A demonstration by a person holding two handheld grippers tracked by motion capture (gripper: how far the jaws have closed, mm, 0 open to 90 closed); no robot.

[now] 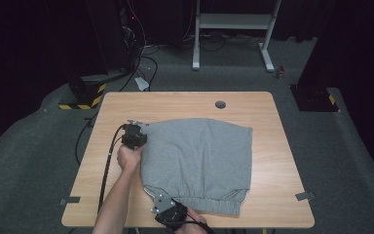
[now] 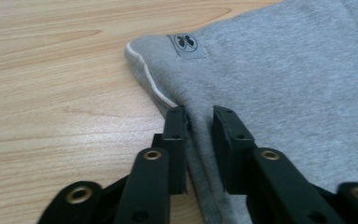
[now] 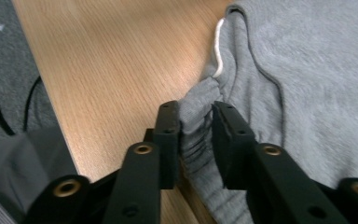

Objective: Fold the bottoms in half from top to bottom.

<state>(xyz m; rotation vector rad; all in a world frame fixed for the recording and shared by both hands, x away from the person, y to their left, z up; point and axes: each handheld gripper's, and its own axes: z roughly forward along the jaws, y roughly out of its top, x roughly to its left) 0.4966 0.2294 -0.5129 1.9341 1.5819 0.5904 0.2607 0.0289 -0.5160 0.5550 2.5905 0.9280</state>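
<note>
Grey fleece shorts, laid flat mid-table, gripped at two corners for folding.

Nearest, at the shorts' waistband corner: right gripper, jaws narrow, clamped on gathered elastic beside white piping. Farther, at the shorts' hem corner: left gripper, jaws narrow, pinching the doubled edge below a small woven label. Likely next: lifting both corners together, carrying across evenly. Beneath the shorts: pale wood-grain table, smooth, rectangular.

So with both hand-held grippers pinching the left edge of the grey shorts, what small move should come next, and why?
Probably lift both together and carry that edge rightward to fold. The left hand-held gripper pinches the hem edge of the grey shorts, the right hand-held gripper clamps the bunched waistband corner, and the garment lies flat on the table.
</note>
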